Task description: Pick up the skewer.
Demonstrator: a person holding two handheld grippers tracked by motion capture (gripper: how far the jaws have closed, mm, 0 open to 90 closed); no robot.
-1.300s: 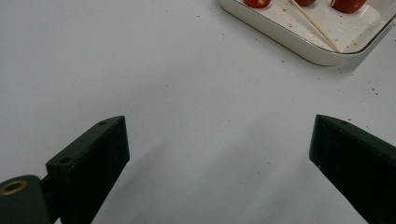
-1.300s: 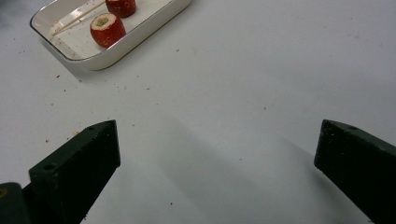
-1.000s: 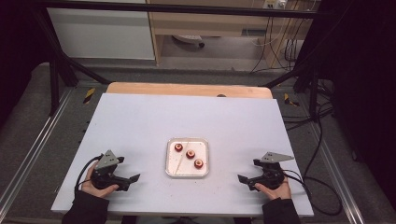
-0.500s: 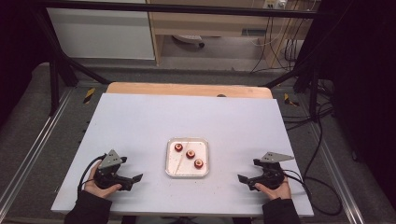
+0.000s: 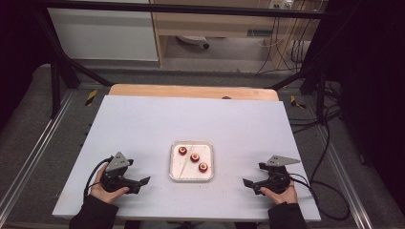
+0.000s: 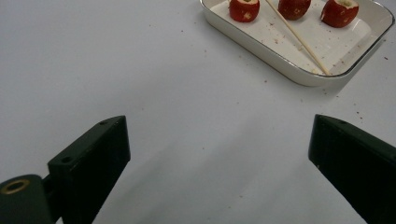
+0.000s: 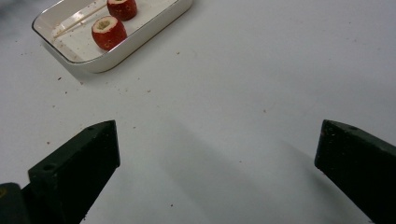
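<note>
Skewer (image 6: 299, 38), thin, light and brittle, lies in the tray (image 6: 285, 70) beside cored fruits (image 6: 244, 9); I would pinch mid-shaft, both claws gaping empty.

White tray (image 5: 210, 162), red fruits (image 5: 195, 157) with pale cut tops, tan skewer (image 6: 299, 38); black tongs (image 6: 219, 168), white table (image 5: 143, 124)

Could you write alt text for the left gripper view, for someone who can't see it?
Two black jaws of the left gripper stand wide apart over a bare white table, holding nothing. Beyond them, a shallow white tray holds three red cored fruits and a thin wooden skewer lying slantwise.
</note>
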